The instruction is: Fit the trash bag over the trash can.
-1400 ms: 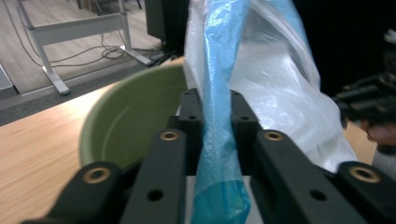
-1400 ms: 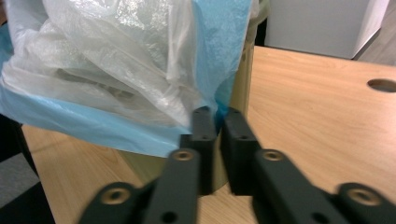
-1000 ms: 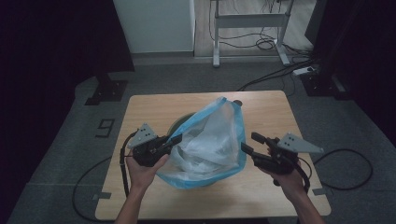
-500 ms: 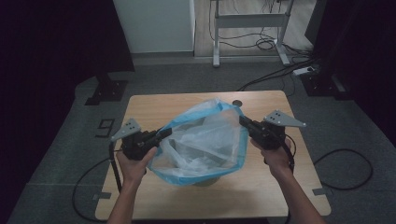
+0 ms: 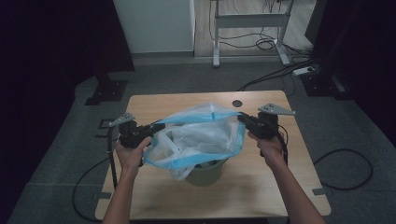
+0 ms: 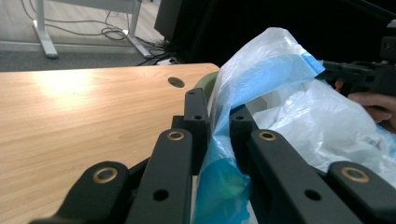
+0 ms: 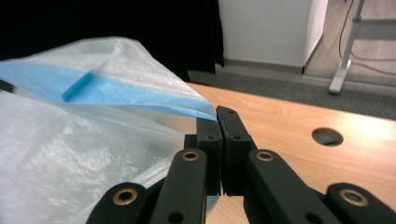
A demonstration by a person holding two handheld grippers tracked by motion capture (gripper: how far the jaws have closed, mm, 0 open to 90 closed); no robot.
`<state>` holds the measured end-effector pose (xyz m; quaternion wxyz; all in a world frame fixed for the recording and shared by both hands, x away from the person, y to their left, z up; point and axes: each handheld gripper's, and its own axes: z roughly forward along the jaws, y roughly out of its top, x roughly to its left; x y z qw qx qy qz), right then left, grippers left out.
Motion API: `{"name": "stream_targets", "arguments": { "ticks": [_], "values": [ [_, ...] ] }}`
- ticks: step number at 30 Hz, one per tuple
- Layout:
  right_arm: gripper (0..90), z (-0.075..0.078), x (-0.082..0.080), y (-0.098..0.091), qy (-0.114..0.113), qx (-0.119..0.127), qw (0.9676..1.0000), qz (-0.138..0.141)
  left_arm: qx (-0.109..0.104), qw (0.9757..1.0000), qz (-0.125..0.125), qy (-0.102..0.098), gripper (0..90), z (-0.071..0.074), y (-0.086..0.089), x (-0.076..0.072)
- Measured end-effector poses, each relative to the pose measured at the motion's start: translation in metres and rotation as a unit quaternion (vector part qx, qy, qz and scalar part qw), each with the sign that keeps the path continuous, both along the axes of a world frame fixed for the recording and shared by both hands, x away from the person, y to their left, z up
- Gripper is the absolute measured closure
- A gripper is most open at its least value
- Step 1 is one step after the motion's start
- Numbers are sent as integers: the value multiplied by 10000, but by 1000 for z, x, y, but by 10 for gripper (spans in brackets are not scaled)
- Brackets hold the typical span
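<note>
Both grippers pinch the blue-rimmed plastic bag (image 5: 198,135) (left gripper (image 5: 156,127), right gripper (image 5: 241,117)), jaws closed on opposite edges, stretching its mouth wide above the green bin (image 5: 205,171) on the bench (image 5: 261,186)

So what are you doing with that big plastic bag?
A person holds a tool in each hand and stretches a blue-rimmed plastic bag open over a small green bin on the wooden table. The left tool is clamped on one side of the rim, the right tool on the other. The bag's mouth is spread wide above the bin, not yet fitted around it.
</note>
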<state>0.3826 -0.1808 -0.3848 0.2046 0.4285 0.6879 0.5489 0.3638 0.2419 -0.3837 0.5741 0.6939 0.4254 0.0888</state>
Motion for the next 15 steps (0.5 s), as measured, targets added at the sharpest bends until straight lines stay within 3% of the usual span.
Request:
{"name": "stream_targets", "arguments": {
  "ticks": [11,15],
  "values": [
    [845,-34,20,12,539,-14,9985,51,167,9989,135,417,810,-20,-2,10],
    [838,-41,20,13,645,44,9978,126,175,9989,115,422,802,-21,-2,8]
  ]
}}
